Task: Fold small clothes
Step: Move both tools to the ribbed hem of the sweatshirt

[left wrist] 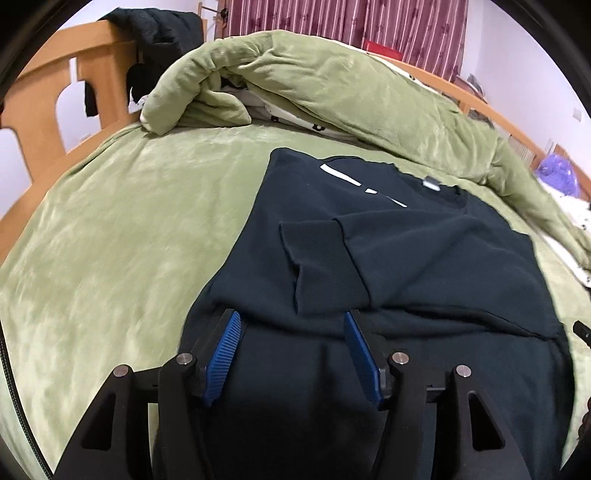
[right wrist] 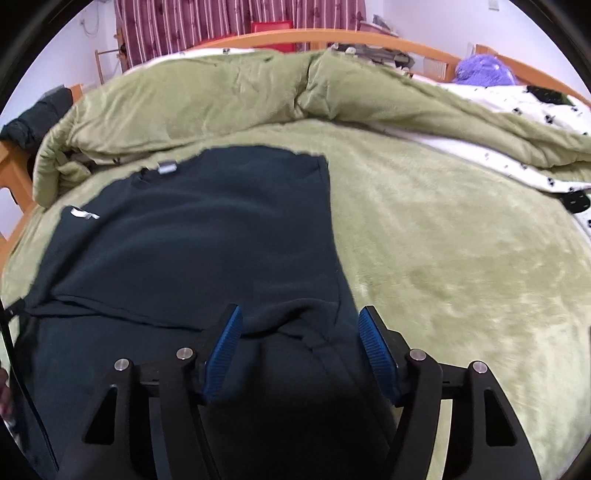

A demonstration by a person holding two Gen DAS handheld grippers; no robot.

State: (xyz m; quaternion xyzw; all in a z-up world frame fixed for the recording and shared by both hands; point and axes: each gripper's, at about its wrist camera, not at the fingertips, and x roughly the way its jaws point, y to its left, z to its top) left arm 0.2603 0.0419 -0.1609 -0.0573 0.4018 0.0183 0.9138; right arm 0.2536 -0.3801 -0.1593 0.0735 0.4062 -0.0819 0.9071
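Left wrist view shows the dark sweatshirt (left wrist: 388, 258) flat on the green bed cover (left wrist: 129, 221), sleeves folded in, both the left gripper (left wrist: 291, 332) and right gripper (right wrist: 299, 328) open over its hem, probably next gripping it for folding upward.

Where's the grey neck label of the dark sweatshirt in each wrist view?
Left wrist: neck label sits right of centre in the upper half, at the collar of the dark sweatshirt.
Right wrist: neck label sits left of centre in the upper half, at the collar.
Shared landmark: the red striped curtain along the top of both views.
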